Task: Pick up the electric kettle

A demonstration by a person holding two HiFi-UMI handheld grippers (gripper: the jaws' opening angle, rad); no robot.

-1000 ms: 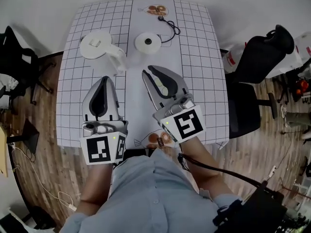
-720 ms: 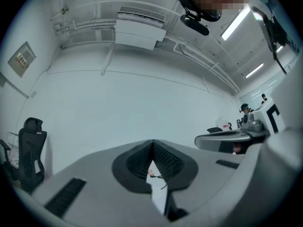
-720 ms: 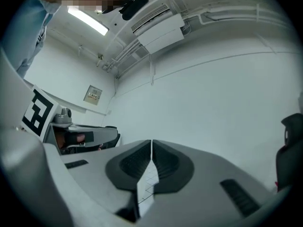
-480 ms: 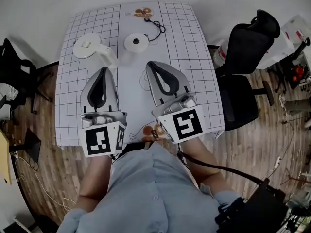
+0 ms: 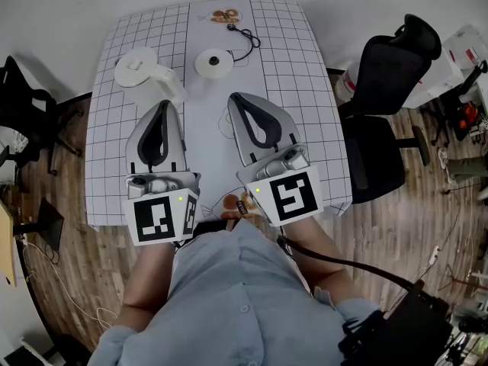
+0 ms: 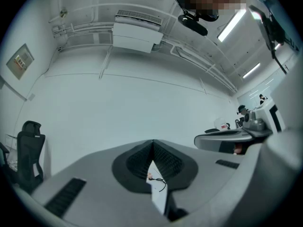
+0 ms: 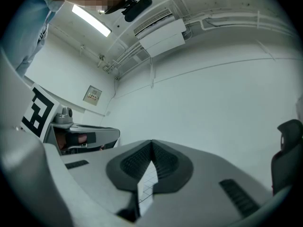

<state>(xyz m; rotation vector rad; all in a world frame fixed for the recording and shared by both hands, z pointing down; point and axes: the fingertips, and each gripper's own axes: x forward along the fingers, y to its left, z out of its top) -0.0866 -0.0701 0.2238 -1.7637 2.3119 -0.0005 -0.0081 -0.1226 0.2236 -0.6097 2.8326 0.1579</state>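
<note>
From where I stand, the white electric kettle (image 5: 139, 70) is upright on the far left of the gridded bench (image 5: 305, 90). It is off its round base (image 5: 214, 62), which sits just to its right with a black cord (image 5: 248, 38) trailing away. What looks like the handle (image 5: 172, 88) juts toward the person.

The left gripper (image 5: 163, 107) and the right gripper (image 5: 235, 99) hang over the near half of the bench, side by side. Each has its jaws pressed fully together with nothing between them (each gripper's own view shows only a sliver of bench below the closed tips). Neither touches the kettle. The left one is nearer, with its tip just short of the handle.

With the kettle standing free and both grippers empty, this could be the moment ahead of a grab, or one after the kettle was lifted and set back. I can't say which.

Any good hold on it would, I reckon, want the jaws spread wide before they arrive. They should close across the handle rather than the smooth round body, gripping high and close to the body. A low or off-centre pinch could let the kettle swing or tip.
</note>
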